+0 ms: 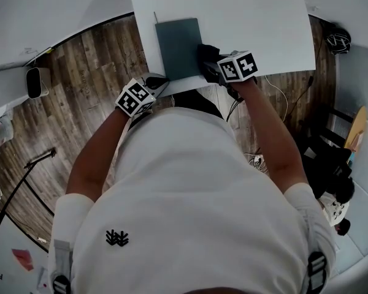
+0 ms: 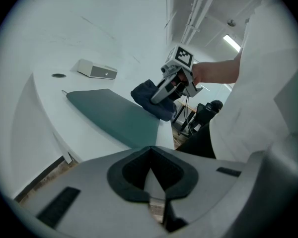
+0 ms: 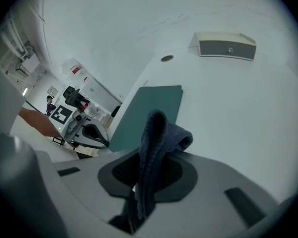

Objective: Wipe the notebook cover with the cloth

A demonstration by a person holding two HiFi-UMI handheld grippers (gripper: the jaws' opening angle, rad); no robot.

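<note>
A dark teal notebook [image 1: 179, 46] lies flat near the front edge of the white table [image 1: 251, 17]. My right gripper [image 1: 212, 66] sits at the notebook's right edge, shut on a dark blue cloth [image 1: 207, 55]. In the right gripper view the cloth [image 3: 156, 140] stands bunched up between the jaws, with the notebook [image 3: 151, 110] just beyond it. The left gripper [image 1: 157, 82] is off the table's front edge, below the notebook's near left corner, shut on nothing. The left gripper view shows the notebook [image 2: 114, 115], the cloth [image 2: 154, 102] and the right gripper [image 2: 175, 81] over its far corner.
A small grey box [image 3: 226, 46] and a round cable hole [image 3: 166, 58] are farther back on the table. Wooden floor [image 1: 86, 66] lies left of the table, with a white device [image 1: 38, 81] on it. Cables [image 1: 276, 97] hang at the right.
</note>
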